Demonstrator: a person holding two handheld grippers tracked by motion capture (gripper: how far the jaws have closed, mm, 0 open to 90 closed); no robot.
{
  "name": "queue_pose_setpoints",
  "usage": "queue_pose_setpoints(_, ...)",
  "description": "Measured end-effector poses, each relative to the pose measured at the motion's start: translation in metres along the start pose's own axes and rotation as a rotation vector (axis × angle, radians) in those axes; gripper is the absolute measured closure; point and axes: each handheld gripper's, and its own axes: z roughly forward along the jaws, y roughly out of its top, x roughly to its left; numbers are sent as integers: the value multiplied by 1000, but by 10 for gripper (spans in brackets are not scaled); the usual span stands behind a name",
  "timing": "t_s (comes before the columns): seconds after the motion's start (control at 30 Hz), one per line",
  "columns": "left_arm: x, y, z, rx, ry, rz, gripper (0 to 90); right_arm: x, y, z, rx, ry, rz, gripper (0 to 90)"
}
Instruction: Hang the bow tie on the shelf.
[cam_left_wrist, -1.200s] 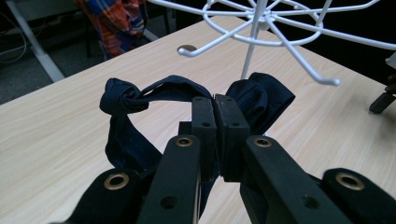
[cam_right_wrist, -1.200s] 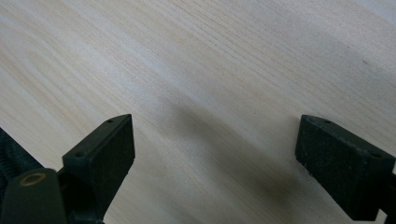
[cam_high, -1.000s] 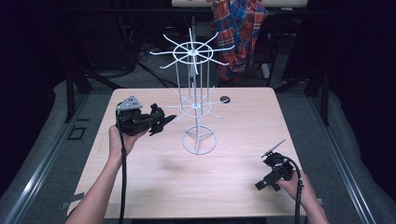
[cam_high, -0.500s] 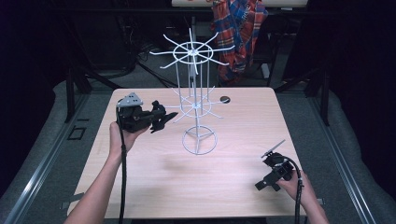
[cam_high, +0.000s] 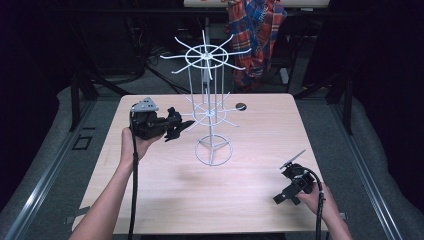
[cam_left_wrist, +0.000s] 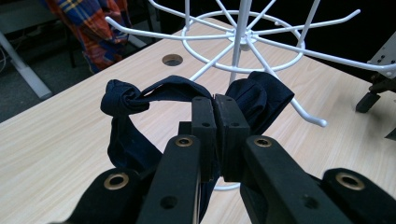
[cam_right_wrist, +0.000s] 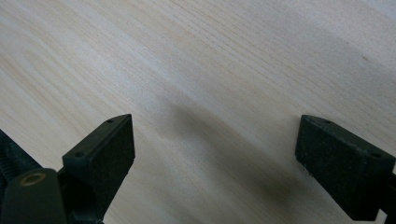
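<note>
Item 1, dark navy cloth (cam_left_wrist: 135, 121): a small piece of fabric, knotted or bunched at one end, is pinched between the jaws of the left gripper (cam_left_wrist: 215, 105), which are pressed together on it. In the left gripper view the cloth is seen looped out to the left of the jaws and folded up to their right, held clear of the table (cam_high: 150, 200). In the high view the cloth (cam_high: 176, 125) is seen at the tip of the left gripper (cam_high: 185, 124), just beside the lower ring of arms of the wire rack (cam_high: 212, 120); whether cloth and wire touch cannot be told.

Item 2, wire rack: a white stand with a round base, an upright post and two tiers of radiating hooked arms is placed near the middle of the table. In the left gripper view one hooked arm of the wire rack (cam_left_wrist: 243, 39) is seen passing just behind the cloth.

Item 3, right gripper (cam_right_wrist: 215, 154): its jaws are spread wide with nothing between them, bare table (cam_right_wrist: 210, 70) being seen below. In the high view the right gripper (cam_high: 292, 182) is held low at the near right corner, well apart from the rack.

Item 4, round hole (cam_high: 241, 106): set into the tabletop behind the rack.

Item 5, plaid garment (cam_high: 255, 30): hung beyond the far edge of the table.
</note>
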Motion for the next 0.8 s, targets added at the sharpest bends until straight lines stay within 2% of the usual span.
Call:
queue_pose_setpoints(0.5, 2, -1, 14, 32, -25, -4, 874, -1, 0, -1, 16, -3, -10, 115)
queue_pose_setpoints(0.57, 2, -1, 15, 37, -30, -7, 874, -1, 0, -1, 11, 2, -6, 115)
queue_pose_setpoints(0.6, 2, -1, 15, 42, -30, -4, 874, 0, -1, 2, -20, 6, 20, 115)
queue_pose_setpoints(0.7, 3, -2, 16, 45, -33, -8, 873, -2, 0, -1, 25, -5, -18, 116)
queue_pose_setpoints(0.8, 4, -3, 17, 47, -34, -10, 874, -1, 0, 0, 9, 3, -4, 115)
